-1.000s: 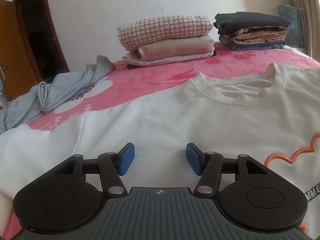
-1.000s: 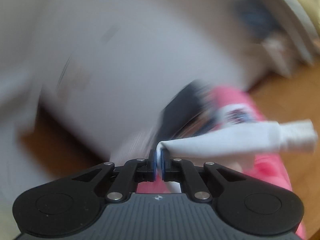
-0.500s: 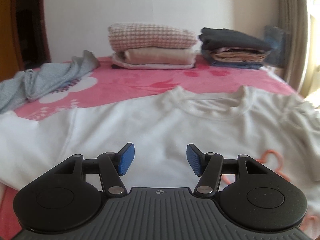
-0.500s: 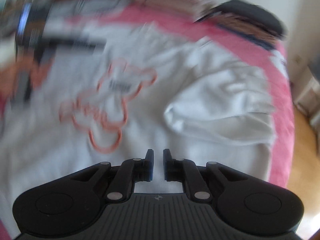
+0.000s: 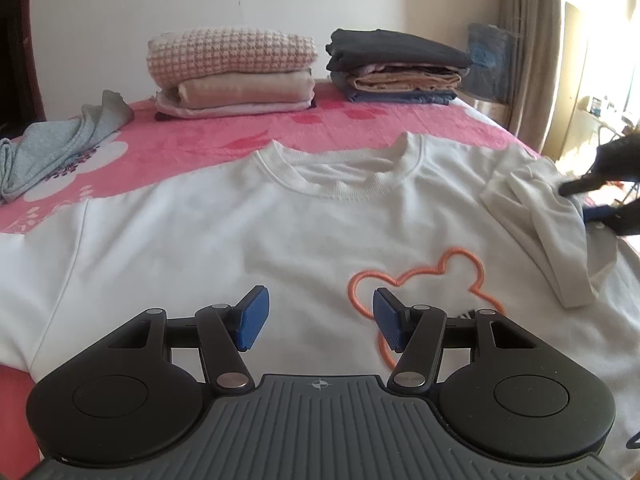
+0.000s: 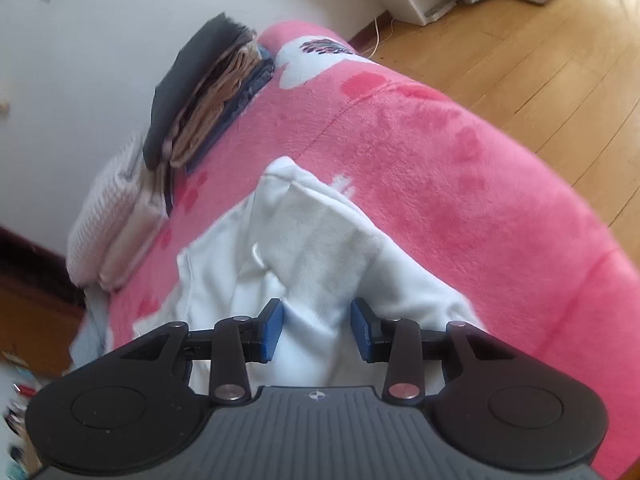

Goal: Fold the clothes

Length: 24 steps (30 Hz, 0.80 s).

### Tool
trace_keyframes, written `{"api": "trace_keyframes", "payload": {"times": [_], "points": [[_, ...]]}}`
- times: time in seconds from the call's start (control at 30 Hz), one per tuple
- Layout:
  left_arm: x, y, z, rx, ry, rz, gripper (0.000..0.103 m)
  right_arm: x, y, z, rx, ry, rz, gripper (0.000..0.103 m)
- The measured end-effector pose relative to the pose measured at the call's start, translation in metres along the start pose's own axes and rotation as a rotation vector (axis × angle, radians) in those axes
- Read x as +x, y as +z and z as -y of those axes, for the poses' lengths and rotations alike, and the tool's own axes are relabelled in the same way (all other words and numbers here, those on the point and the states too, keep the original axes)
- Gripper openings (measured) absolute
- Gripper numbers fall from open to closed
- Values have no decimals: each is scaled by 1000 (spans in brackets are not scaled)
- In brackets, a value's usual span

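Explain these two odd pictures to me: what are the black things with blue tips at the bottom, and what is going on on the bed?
There is no robot here. A person holds a hand tool in each hand, each with two jaws, blue-padded, and a wide-angle camera looking along them. One picture comes from the left gripper, the other from the right gripper.

A white sweatshirt with an orange outline design lies spread on a pink blanket. One sleeve is already folded across its chest. Behind it sit two stacks of folded clothes and a loose grey garment.

Nothing is held. The left jaws stand open above the sweatshirt. The right jaws have just been opening, with white cloth lying below them, not pinched.
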<state>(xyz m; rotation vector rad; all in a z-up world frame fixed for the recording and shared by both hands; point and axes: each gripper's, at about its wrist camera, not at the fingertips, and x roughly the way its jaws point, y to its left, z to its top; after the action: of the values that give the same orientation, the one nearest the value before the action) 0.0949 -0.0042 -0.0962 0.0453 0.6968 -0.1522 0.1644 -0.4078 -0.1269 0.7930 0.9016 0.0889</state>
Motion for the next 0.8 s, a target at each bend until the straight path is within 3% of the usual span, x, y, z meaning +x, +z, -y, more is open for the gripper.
{"api": "trace_keyframes", "payload": {"times": [0.1, 0.2, 0.3, 0.43, 0.53, 0.67, 0.8], "points": [[-3, 0, -6, -16, -7, -12, 58, 2, -4, -5, -31, 44, 36, 13], [-10, 2, -18, -62, -21, -16, 58, -6, -11, -25, -117, 123, 60, 12], [-18, 5, -31, -109, -34, -16, 58, -26, -36, -69, -333, 222, 45, 11], [-21, 10, -54, -219, -40, -40, 58, -38, -102, -128, -710, 301, -22, 12], [-20, 11, -74, -336, -28, -63, 58, -21, -151, -150, -833, 316, -123, 13], [-23, 9, -82, -388, -33, -70, 58, 3, -199, -154, -862, 280, -263, 16], [-24, 8, -72, -338, -81, -81, 58, -20, -217, -142, -826, 296, -312, 26]]}}
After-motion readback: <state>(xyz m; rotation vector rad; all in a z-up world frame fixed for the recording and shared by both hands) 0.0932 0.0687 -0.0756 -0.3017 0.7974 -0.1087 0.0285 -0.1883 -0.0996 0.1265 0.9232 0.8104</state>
